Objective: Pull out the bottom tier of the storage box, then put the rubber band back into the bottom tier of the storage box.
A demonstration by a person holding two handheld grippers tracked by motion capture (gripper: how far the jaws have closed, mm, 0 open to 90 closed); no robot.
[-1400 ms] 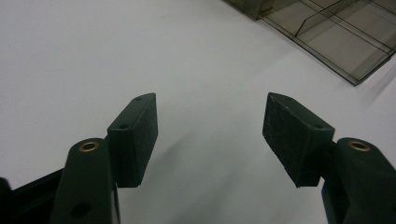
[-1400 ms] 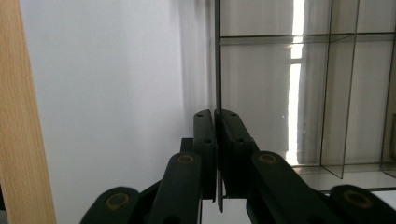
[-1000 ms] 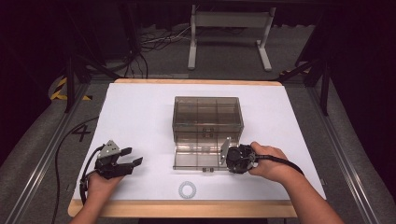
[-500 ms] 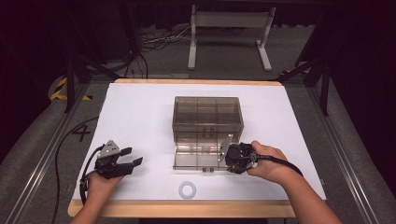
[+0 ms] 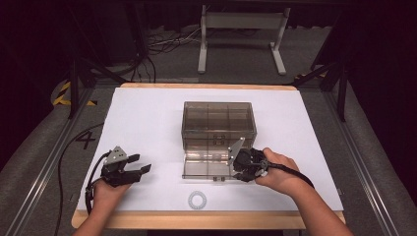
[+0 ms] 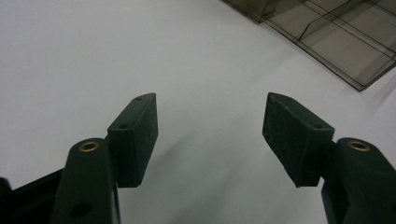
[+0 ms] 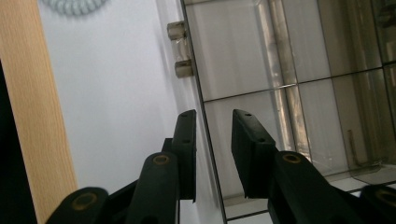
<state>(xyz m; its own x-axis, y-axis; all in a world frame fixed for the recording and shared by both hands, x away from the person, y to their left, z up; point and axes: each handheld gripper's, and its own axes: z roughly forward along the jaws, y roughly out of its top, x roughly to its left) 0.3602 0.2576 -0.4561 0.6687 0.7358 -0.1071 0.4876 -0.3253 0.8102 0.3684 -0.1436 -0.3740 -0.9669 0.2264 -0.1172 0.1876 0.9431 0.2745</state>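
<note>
Two grippers on white table (image 5: 147,118), right gripper (image 7: 214,122) straddling lid (image 7: 243,60) edge of clear box (image 5: 219,123) mid-table, jaws just opening, seemingly not pinching, left gripper (image 6: 210,128) wide open, empty, well left of box

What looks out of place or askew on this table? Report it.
Nothing looks spilled or damaged. The smoky plastic box sits square on the white mat, its lid folded open flat toward the person. The right hand-held gripper, jaws just opening, straddles the lid's edge. A pale coiled ring lies alone by the near edge.
</note>
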